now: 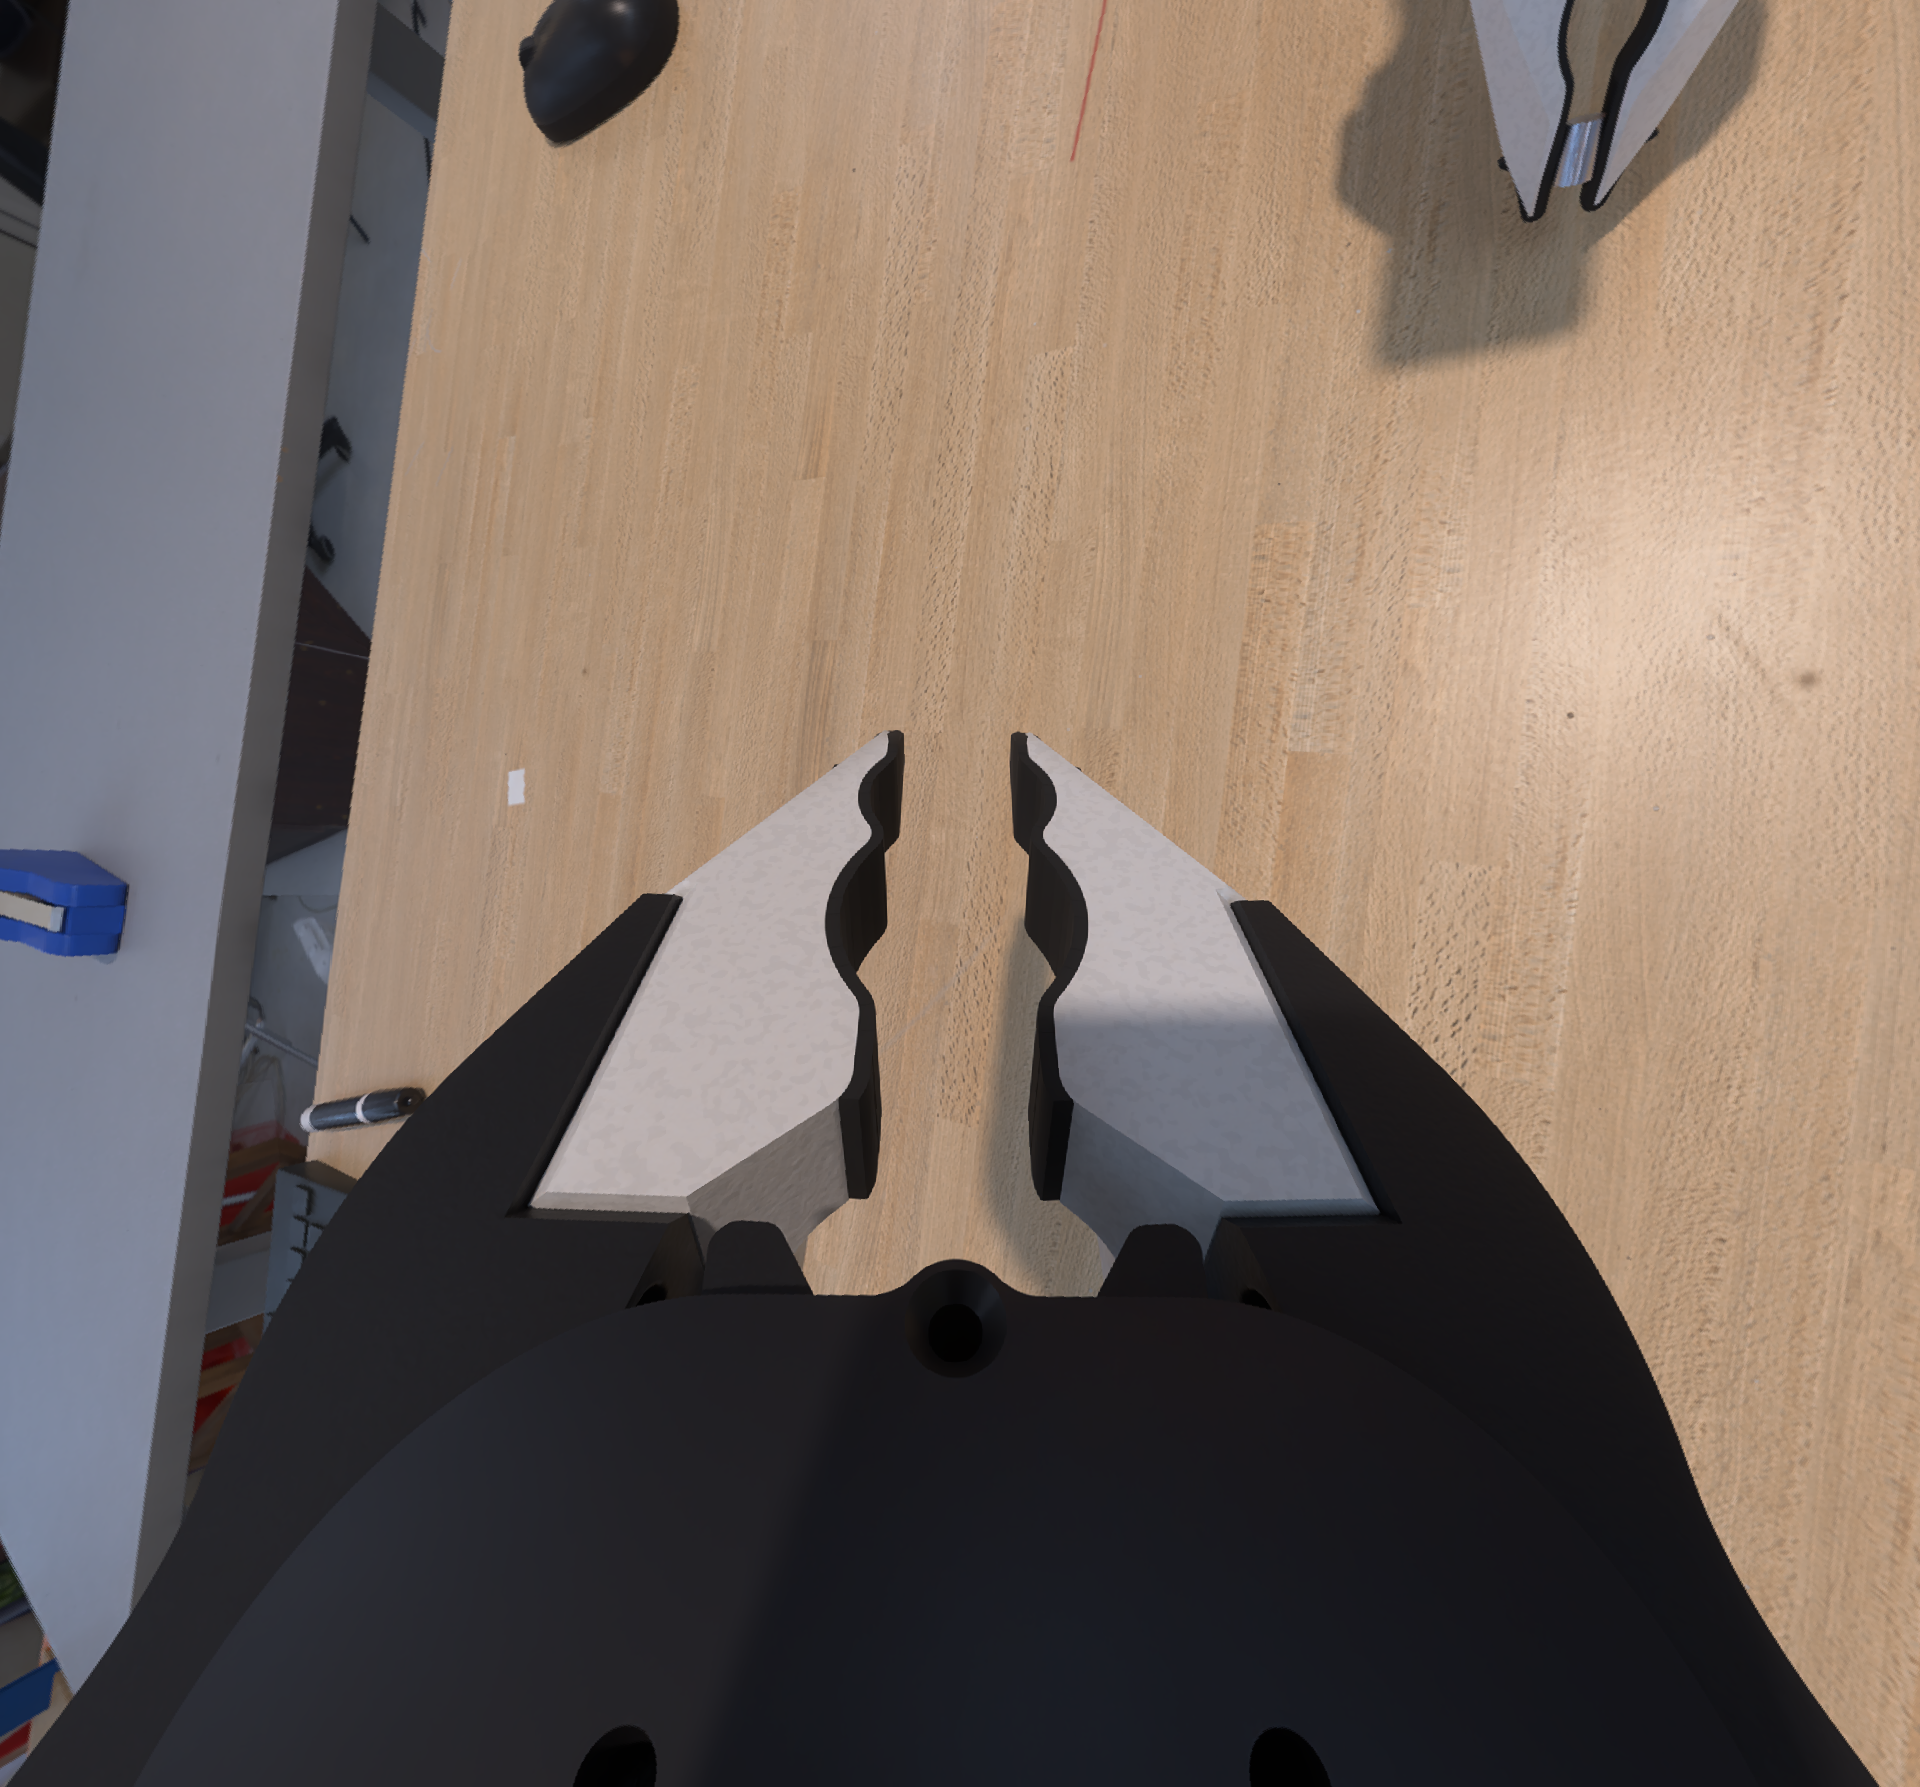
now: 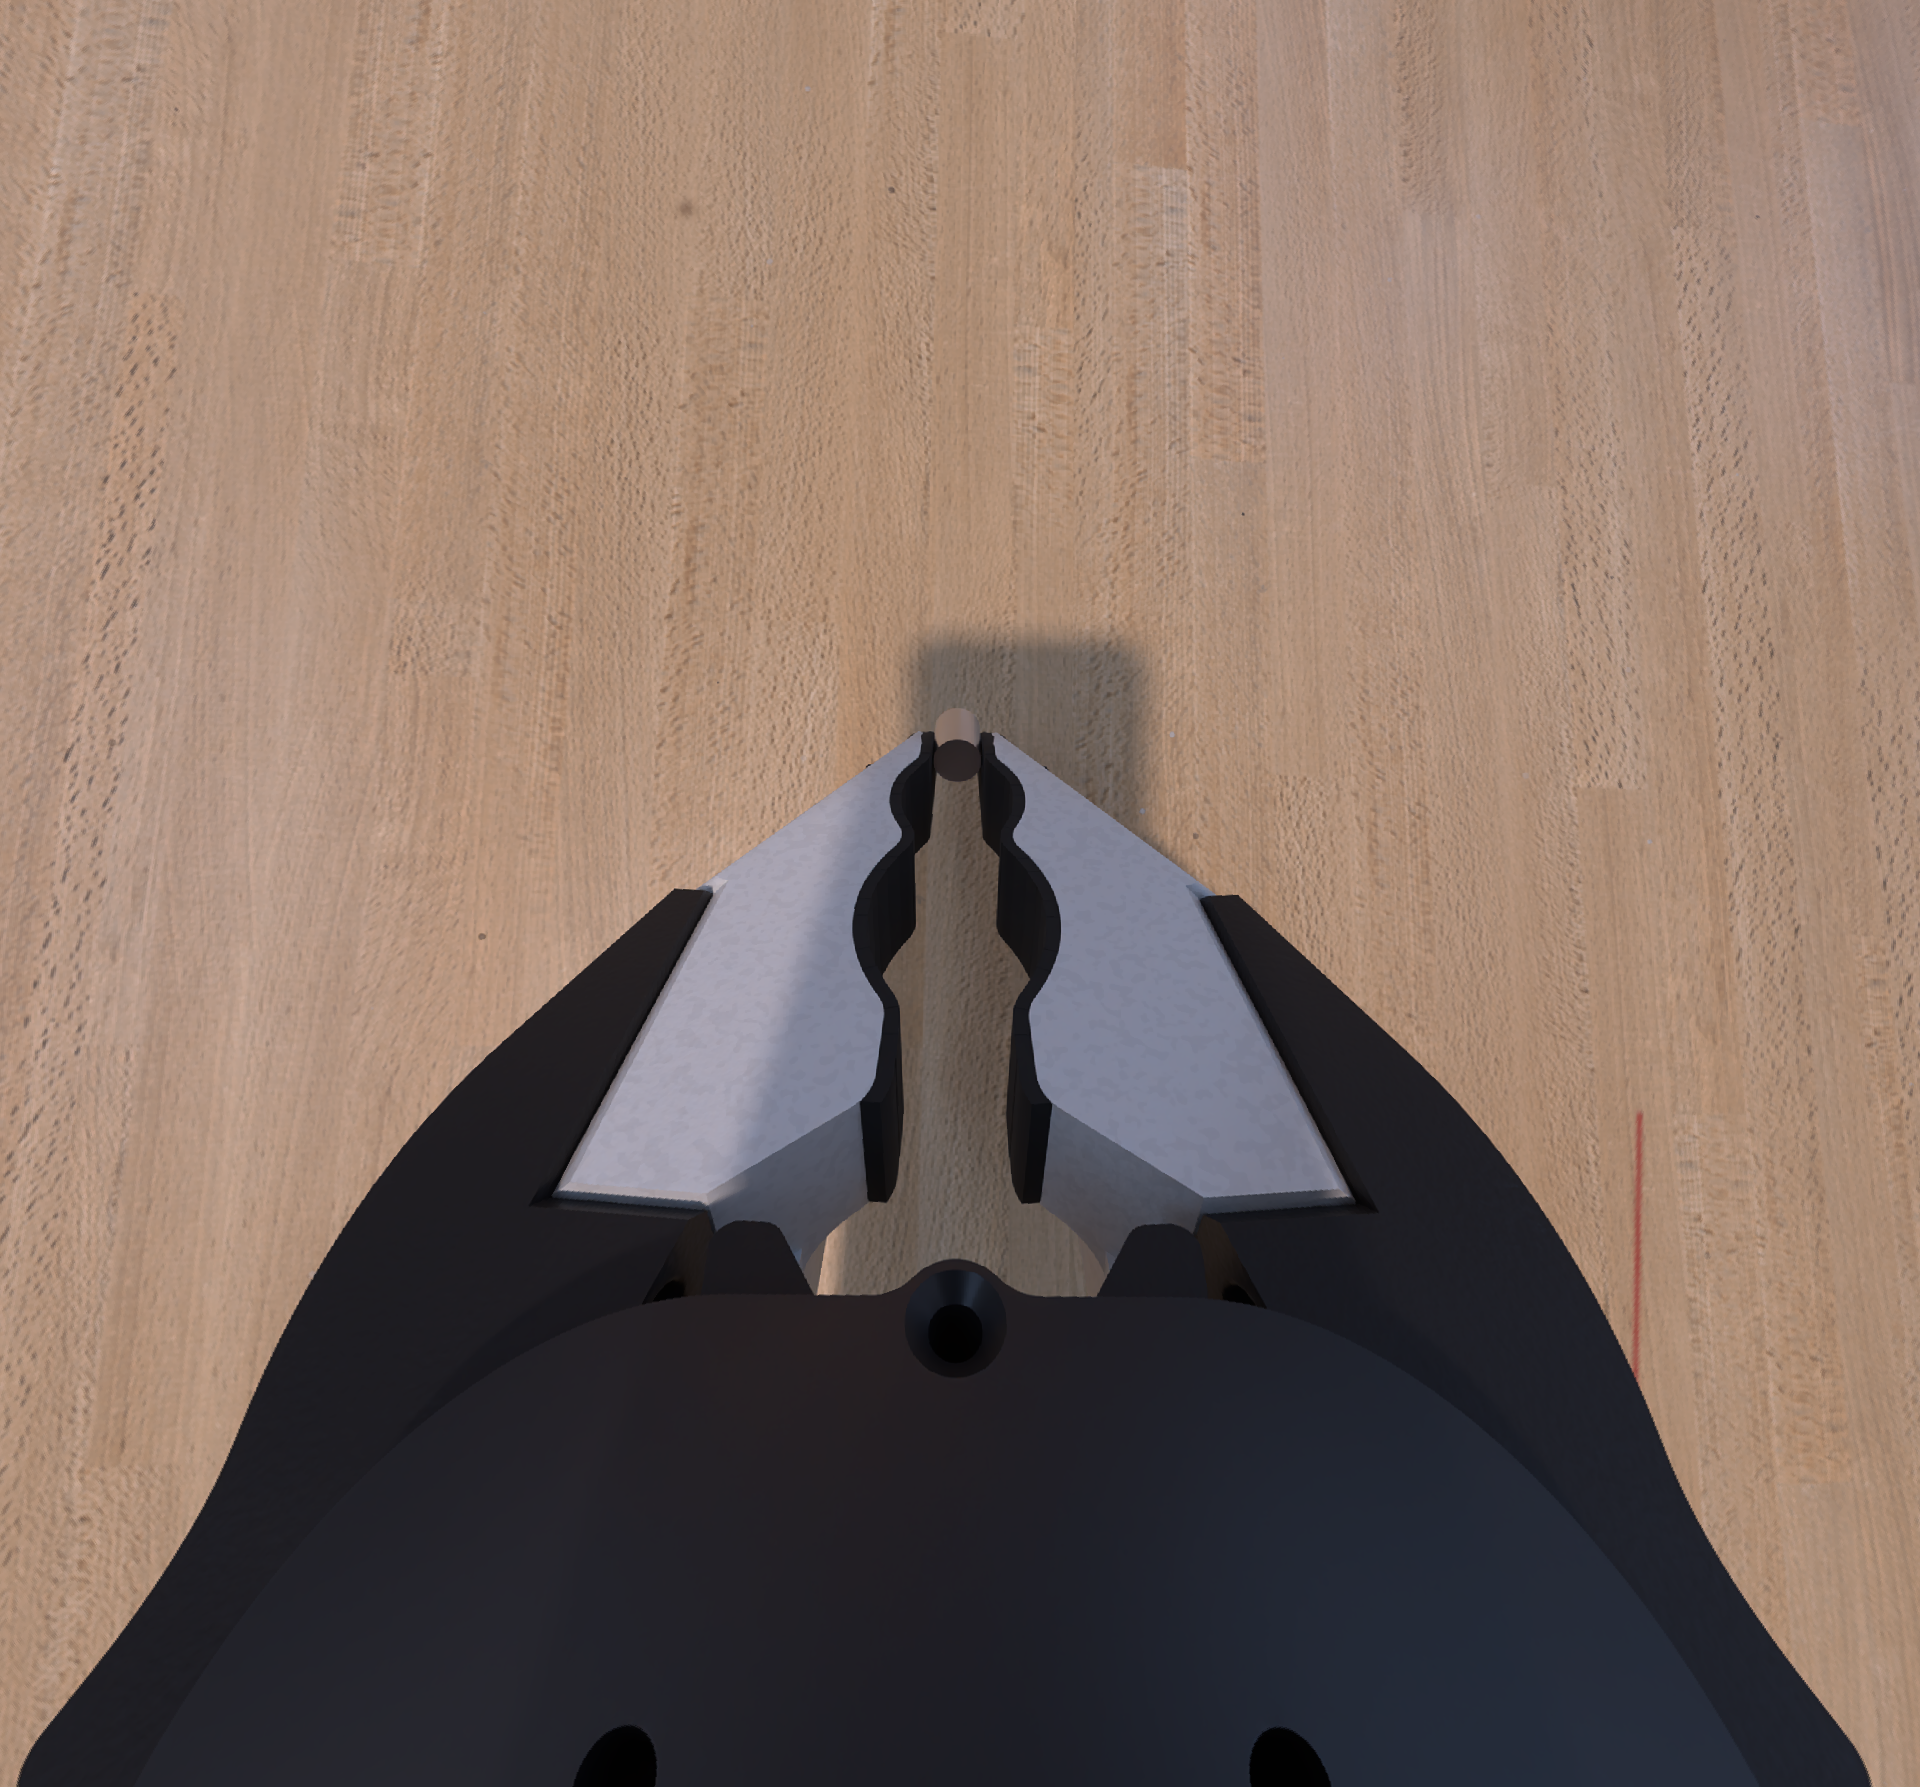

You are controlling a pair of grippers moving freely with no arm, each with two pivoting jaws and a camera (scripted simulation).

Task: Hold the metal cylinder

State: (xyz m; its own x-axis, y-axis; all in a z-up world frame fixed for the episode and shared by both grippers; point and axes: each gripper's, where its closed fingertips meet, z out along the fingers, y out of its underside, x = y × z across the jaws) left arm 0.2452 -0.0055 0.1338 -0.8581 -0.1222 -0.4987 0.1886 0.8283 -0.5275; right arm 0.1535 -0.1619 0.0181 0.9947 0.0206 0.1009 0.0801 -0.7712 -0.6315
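Right gripper point(image 2: 957, 742) pointed down, tips pinching the metal cylinder point(image 2: 955, 748) just above the wooden table point(image 2: 520, 387).
Left gripper point(image 1: 957, 742) hovered nearby, narrowly parted, empty; a black mouse point(image 1: 600, 51) lay by the table's edge.

A light wooden tabletop point(image 1: 1039, 490) of jointed planks fills both views, with a bright sheen of light on its right part. A thin red line point(image 1: 1101, 23) crosses it. Past its left edge runs a pale grey beam point(image 1: 156, 387), with dim, cluttered shelving below, too dark to make out.
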